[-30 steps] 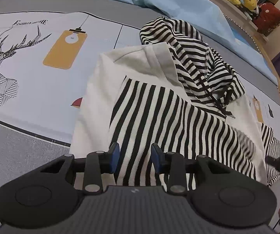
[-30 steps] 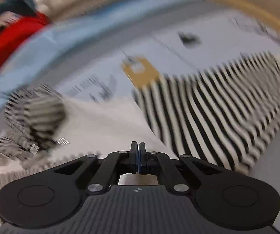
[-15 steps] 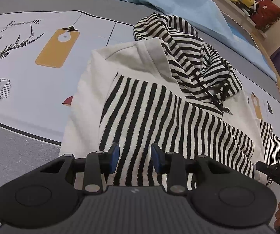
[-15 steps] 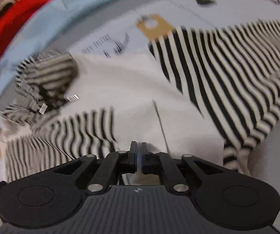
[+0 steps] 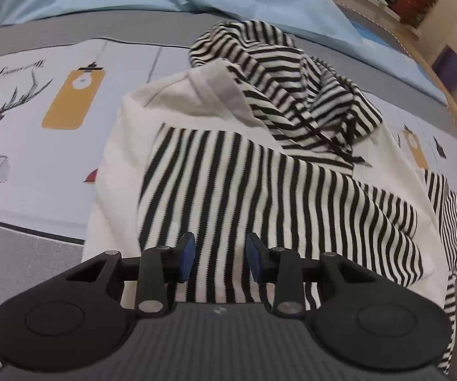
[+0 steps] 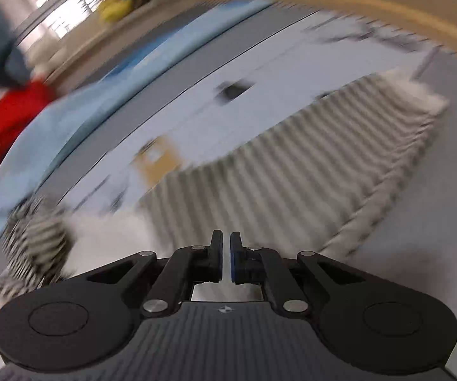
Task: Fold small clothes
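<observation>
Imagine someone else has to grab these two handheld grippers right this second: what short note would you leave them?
Left gripper: jaws apart, nothing held, hovering over the striped sleeve that lies folded across the white body of the hoodie.
Right gripper: almost shut, nothing between its fingers; its view is blurred, and the other striped sleeve lies spread out on the printed bedsheet.
Done: one sleeve folded in.
Left: fold in the other sleeve, tuck the striped hood, fold the body.

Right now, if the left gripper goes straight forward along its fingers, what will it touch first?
Most likely the striped sleeve folded across the white hoodie. The left gripper points down at it with open jaws and nothing between them. Depth is unclear, so how near the fabric lies I cannot tell.
</observation>
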The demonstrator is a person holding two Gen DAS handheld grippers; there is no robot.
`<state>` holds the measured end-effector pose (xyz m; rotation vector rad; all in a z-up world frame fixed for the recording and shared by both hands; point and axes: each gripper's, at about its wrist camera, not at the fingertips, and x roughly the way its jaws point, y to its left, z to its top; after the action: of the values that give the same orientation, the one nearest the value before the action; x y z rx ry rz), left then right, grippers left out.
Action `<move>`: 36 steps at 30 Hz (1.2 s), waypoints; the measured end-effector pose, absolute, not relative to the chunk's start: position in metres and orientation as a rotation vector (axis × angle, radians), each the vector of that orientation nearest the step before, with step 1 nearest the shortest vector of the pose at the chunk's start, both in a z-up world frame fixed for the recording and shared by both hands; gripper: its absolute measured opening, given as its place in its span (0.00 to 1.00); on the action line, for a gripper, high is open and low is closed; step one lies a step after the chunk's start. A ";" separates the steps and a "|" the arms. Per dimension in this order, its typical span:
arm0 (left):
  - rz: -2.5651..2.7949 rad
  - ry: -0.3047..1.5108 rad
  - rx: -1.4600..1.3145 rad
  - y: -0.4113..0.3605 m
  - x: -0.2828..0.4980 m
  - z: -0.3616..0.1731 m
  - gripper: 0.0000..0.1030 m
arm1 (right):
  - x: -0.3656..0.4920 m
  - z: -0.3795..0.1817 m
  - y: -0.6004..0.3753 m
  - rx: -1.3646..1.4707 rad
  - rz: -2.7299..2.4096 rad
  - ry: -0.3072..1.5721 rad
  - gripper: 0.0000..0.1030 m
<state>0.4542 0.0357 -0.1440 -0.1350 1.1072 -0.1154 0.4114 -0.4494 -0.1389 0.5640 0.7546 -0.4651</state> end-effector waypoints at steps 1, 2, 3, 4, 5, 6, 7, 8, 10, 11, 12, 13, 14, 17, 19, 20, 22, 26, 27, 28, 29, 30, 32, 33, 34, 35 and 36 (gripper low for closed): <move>-0.120 1.108 -0.133 0.034 0.454 -0.145 0.38 | 0.405 -0.138 -0.463 0.572 -0.505 0.734 0.05; -0.123 1.108 -0.134 0.032 0.453 -0.146 0.38 | 0.395 -0.138 -0.480 0.590 -0.546 0.715 0.05; -0.127 1.107 -0.135 0.030 0.453 -0.146 0.38 | 0.386 -0.140 -0.492 0.611 -0.582 0.699 0.05; -0.130 1.106 -0.137 0.028 0.453 -0.146 0.38 | 0.378 -0.145 -0.507 0.635 -0.628 0.683 0.05; -0.134 1.105 -0.138 0.026 0.453 -0.146 0.38 | 0.369 -0.148 -0.521 0.653 -0.669 0.673 0.05; -0.138 1.103 -0.139 0.023 0.452 -0.146 0.38 | 0.362 -0.151 -0.534 0.674 -0.701 0.663 0.05; -0.145 1.101 -0.139 0.020 0.452 -0.146 0.38 | 0.354 -0.157 -0.546 0.700 -0.726 0.655 0.05; -0.151 1.099 -0.137 0.017 0.452 -0.146 0.38 | 0.348 -0.161 -0.557 0.728 -0.741 0.647 0.05; -0.162 1.096 -0.130 0.012 0.451 -0.146 0.38 | 0.339 -0.169 -0.578 0.789 -0.759 0.631 0.05; -0.166 1.095 -0.126 0.008 0.450 -0.146 0.38 | 0.335 -0.173 -0.588 0.826 -0.767 0.620 0.06; -0.168 1.095 -0.122 0.006 0.450 -0.147 0.38 | 0.332 -0.176 -0.596 0.860 -0.772 0.605 0.09; -0.168 1.095 -0.118 0.004 0.449 -0.147 0.38 | 0.330 -0.179 -0.602 0.881 -0.775 0.593 0.10; -0.167 1.096 -0.114 0.003 0.449 -0.148 0.38 | 0.329 -0.181 -0.608 0.894 -0.778 0.582 0.11; -0.165 1.097 -0.108 0.000 0.448 -0.149 0.38 | 0.332 -0.188 -0.617 0.937 -0.762 0.547 0.13; -0.161 1.094 -0.101 0.000 0.448 -0.149 0.38 | 0.336 -0.193 -0.622 0.971 -0.744 0.526 0.15; -0.158 1.094 -0.096 0.000 0.448 -0.149 0.38 | 0.336 -0.193 -0.622 0.984 -0.736 0.516 0.18; -0.149 1.097 -0.089 0.001 0.448 -0.150 0.38 | 0.339 -0.195 -0.624 0.991 -0.728 0.501 0.25; -0.148 1.099 -0.091 0.005 0.448 -0.150 0.38 | 0.346 -0.195 -0.623 0.971 -0.740 0.499 0.26; -0.147 1.098 -0.093 0.006 0.448 -0.150 0.38 | 0.348 -0.194 -0.621 0.956 -0.744 0.502 0.23; -0.147 1.096 -0.095 0.007 0.448 -0.149 0.38 | 0.350 -0.192 -0.620 0.936 -0.752 0.505 0.16; -0.148 1.094 -0.100 0.008 0.448 -0.148 0.38 | 0.351 -0.190 -0.617 0.909 -0.763 0.508 0.03; -0.147 1.092 -0.104 0.009 0.448 -0.147 0.38 | 0.351 -0.186 -0.612 0.880 -0.780 0.502 0.03; -0.145 1.091 -0.110 0.012 0.447 -0.146 0.38 | 0.356 -0.175 -0.600 0.798 -0.800 0.486 0.03; -0.145 1.091 -0.115 0.014 0.446 -0.145 0.38 | 0.360 -0.168 -0.592 0.751 -0.804 0.479 0.03; -0.145 1.091 -0.121 0.016 0.445 -0.145 0.38 | 0.366 -0.159 -0.580 0.681 -0.800 0.473 0.03; -0.145 1.091 -0.124 0.018 0.444 -0.144 0.38 | 0.373 -0.151 -0.567 0.615 -0.790 0.468 0.03; -0.145 1.092 -0.127 0.021 0.444 -0.143 0.38 | 0.381 -0.141 -0.549 0.534 -0.771 0.460 0.03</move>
<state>0.4436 0.0209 -0.1432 -0.1272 1.0915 -0.1452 0.3810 -0.5488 -0.1406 0.5345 0.4602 -0.7706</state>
